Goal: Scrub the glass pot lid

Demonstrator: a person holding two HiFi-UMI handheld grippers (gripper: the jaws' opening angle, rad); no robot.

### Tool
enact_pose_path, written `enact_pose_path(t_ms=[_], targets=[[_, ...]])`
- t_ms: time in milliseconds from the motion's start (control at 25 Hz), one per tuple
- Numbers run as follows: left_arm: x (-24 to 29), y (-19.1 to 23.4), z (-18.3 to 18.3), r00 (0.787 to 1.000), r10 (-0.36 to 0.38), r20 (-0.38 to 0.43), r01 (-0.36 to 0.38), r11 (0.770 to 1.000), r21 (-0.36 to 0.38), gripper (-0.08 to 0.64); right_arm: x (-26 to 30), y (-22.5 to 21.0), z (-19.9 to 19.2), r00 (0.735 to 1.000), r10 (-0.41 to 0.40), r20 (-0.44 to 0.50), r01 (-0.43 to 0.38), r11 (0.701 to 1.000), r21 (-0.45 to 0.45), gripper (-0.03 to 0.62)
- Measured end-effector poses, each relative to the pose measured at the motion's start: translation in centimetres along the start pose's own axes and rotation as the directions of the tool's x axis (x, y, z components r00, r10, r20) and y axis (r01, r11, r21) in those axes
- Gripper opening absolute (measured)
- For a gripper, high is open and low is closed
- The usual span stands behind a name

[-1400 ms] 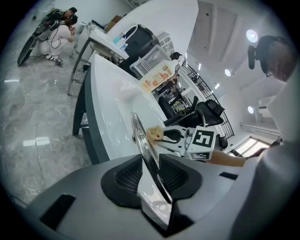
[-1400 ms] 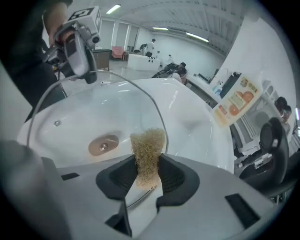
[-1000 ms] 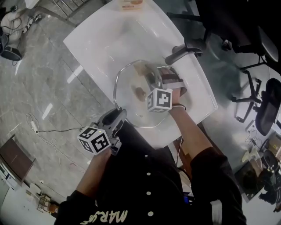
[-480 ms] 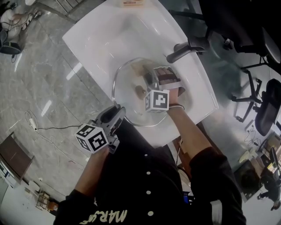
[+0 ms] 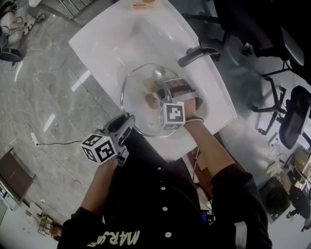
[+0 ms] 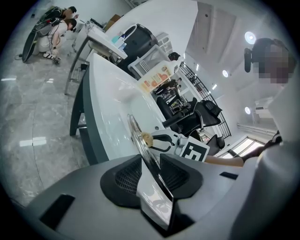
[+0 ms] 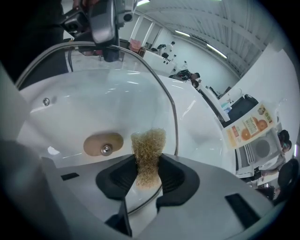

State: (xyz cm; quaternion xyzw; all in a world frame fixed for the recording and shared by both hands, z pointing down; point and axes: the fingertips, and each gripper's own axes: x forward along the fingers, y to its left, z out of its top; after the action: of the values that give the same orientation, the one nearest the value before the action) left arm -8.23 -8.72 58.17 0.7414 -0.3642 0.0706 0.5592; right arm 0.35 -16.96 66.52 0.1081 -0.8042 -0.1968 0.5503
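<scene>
Two grips share the work: your left gripper (image 6: 152, 174) pinches the glass lid (image 5: 138, 85) by its rim over the sink (image 5: 116, 41), steadying it while your right gripper (image 7: 147, 176), clamped on the scrubber (image 7: 148, 150), rubs the glass.

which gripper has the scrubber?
The right gripper: its jaws clamp the tan scrubber. The left gripper holds the glass lid by its rim.

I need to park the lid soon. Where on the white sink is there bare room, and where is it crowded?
Bare: the far-left stretch of the sink, between the carton and the glass lid. Also the strip between carton and faucet. Crowded: the near half, where the lid, left gripper and right gripper sit.
</scene>
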Motion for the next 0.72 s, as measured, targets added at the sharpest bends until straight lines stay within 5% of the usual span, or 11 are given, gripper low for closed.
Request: enact_pose_path(t_ms=[720], targets=[[-0.1,-0.1,-0.1,0.999,0.032,0.026,-0.032,0.999,0.012,0.133,-5.4,6.3,0.0,0.966,0.258,0.031,-0.256,0.965,-0.054,0.143]])
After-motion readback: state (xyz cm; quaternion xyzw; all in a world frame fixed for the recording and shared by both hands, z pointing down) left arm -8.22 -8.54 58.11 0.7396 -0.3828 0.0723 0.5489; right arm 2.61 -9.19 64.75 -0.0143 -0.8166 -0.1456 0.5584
